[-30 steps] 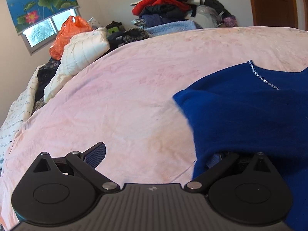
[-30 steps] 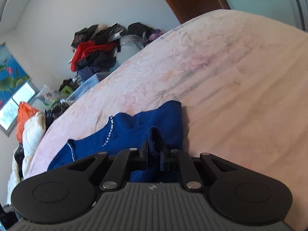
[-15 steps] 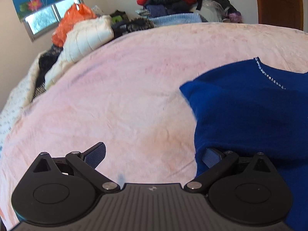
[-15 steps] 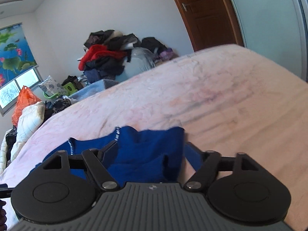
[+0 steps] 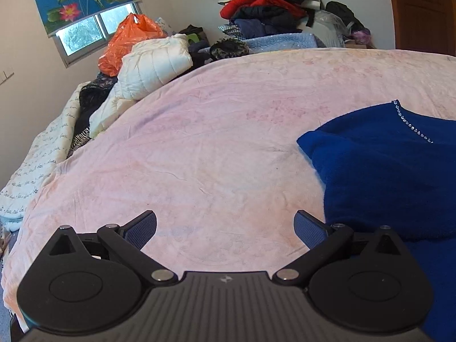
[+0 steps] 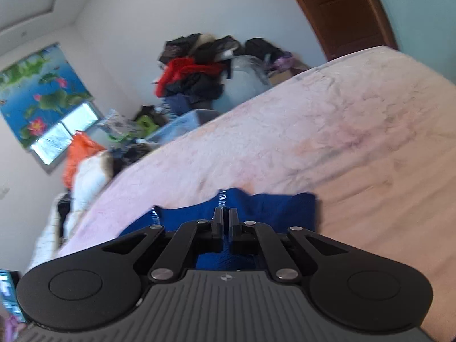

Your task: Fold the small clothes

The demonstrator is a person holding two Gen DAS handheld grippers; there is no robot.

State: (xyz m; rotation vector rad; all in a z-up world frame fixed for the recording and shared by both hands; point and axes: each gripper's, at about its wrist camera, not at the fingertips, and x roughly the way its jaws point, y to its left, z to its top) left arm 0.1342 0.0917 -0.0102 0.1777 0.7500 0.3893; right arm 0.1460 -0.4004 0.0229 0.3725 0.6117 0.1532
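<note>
A dark blue top (image 5: 384,171) with a rhinestone neckline lies on the pink bedspread (image 5: 213,148), at the right of the left wrist view. My left gripper (image 5: 225,228) is open over bare bedspread. Its right finger (image 5: 309,228) stands just beside the top's left edge. In the right wrist view, which is blurred, the blue top (image 6: 270,205) lies flat below and beyond my right gripper (image 6: 225,218). Its two fingers stand together with only a slit between them, and no cloth shows pinched there.
A pile of clothes (image 5: 265,8) rises beyond the bed's far edge. A white padded jacket (image 5: 154,65), an orange plastic bag (image 5: 128,42) and dark garments lie along the left side. A wooden door (image 5: 421,11) stands far right.
The right gripper let go of the fold of blue cloth, opened wide, then closed empty while rising and rolling. The left gripper's right finger came out from under the top's edge.
</note>
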